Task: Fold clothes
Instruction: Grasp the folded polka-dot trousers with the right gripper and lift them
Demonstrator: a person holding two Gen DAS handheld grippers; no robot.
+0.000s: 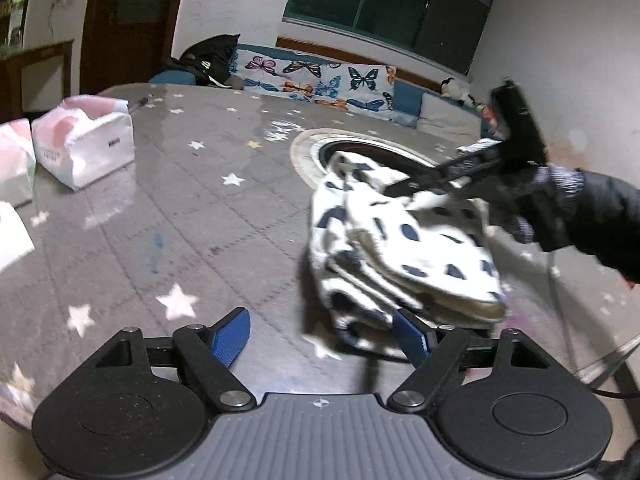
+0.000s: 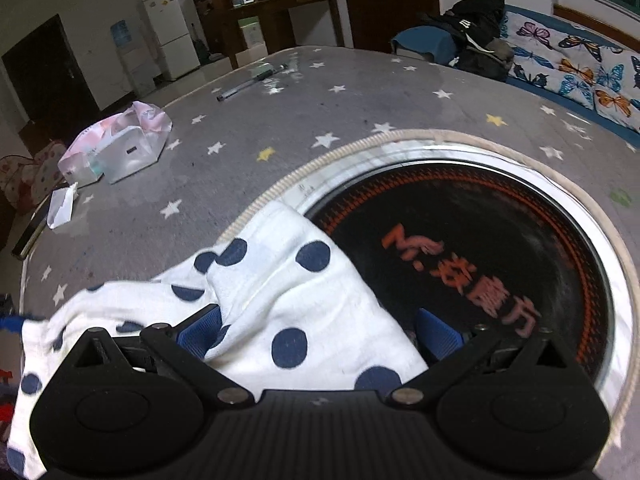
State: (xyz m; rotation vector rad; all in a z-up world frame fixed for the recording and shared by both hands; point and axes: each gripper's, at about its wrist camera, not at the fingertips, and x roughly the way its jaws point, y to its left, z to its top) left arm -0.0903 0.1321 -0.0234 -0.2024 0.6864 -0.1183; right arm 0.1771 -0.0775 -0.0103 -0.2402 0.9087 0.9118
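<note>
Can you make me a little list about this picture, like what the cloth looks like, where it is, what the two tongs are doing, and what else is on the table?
cloth: white with dark blue dots, folded into layers
where: on the grey star tablecloth, one edge over the round black cooktop
left tongs: open, at the near edge of the cloth
right tongs: open, cloth lying between the blue fingers
also on table: tissue packs, a pen
behind: butterfly cushion

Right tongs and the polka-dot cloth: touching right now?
Touching. The right wrist view shows the polka-dot cloth lying between the right tongs, draped against the left blue pad; jaws stand wide.
</note>
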